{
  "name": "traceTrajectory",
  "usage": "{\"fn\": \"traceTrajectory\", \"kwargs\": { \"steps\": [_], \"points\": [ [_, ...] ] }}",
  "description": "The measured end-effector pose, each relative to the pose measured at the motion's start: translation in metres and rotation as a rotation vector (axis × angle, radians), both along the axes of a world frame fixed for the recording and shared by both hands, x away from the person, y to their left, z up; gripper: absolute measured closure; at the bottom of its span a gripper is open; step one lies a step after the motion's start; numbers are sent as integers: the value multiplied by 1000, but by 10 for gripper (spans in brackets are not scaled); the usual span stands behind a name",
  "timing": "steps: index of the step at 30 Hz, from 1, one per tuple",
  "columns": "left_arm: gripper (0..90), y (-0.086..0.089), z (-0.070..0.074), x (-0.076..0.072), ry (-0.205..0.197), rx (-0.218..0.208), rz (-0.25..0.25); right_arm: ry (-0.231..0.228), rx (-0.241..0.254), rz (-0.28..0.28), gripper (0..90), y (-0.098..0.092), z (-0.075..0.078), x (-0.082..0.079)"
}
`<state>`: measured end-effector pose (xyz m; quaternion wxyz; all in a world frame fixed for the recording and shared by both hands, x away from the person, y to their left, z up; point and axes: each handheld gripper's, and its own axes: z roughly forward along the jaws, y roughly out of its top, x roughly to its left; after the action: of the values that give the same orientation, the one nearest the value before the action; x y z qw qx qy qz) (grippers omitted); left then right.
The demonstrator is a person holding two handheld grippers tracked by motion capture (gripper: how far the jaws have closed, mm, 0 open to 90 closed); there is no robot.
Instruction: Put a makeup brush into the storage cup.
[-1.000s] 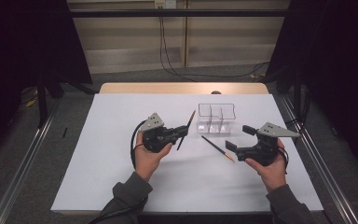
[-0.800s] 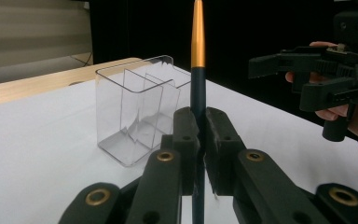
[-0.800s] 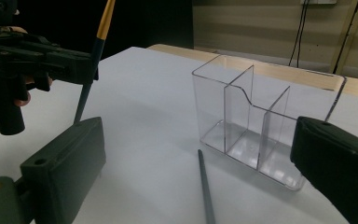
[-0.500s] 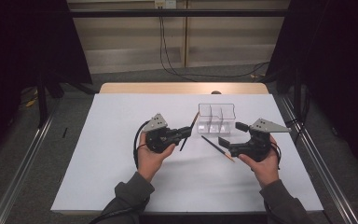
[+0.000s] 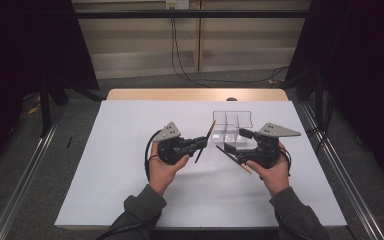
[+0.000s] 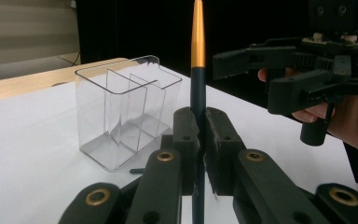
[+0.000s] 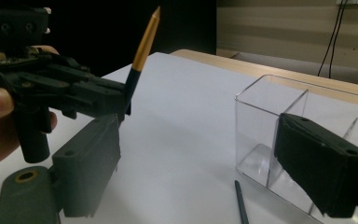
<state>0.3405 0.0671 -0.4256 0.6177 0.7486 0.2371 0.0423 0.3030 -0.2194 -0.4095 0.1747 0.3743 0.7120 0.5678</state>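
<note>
Left gripper: jaws clamped on dark-barrelled, gold-tipped pen, tip up, beside clear plastic divided box; right gripper: jaws spread wide, nothing between, above second dark pen lying on white-covered counter just in front of box; grippers near, apart.

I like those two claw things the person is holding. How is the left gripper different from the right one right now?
The left gripper is shut on a dark pen with a gold end, while the right gripper is open and holds nothing. The left gripper keeps its pen lifted off the table; the right gripper sits close beside the clear box, above another pen lying on the white table. Both are black with a grey plate on top.
</note>
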Motion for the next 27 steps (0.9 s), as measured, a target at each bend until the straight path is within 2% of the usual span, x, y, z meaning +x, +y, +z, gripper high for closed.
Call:
{"fn": "traceTrajectory", "kwargs": {
  "steps": [8,14,19,21,27],
  "points": [
    [836,-2,-2,-1,5,-7,-8,11,25,8,235,9,3,6],
    [837,-3,-2,-1,-2,4,-18,24,43,18,300,14,5,10],
    [837,-4,-3,-2,6,-3,-11,27,52,31,375,17,9,12],
    [837,-3,-4,-1,2,7,-18,30,56,37,405,17,9,13],
    [836,-4,-3,-1,4,5,-21,45,74,55,447,21,8,16]
  ]
}}
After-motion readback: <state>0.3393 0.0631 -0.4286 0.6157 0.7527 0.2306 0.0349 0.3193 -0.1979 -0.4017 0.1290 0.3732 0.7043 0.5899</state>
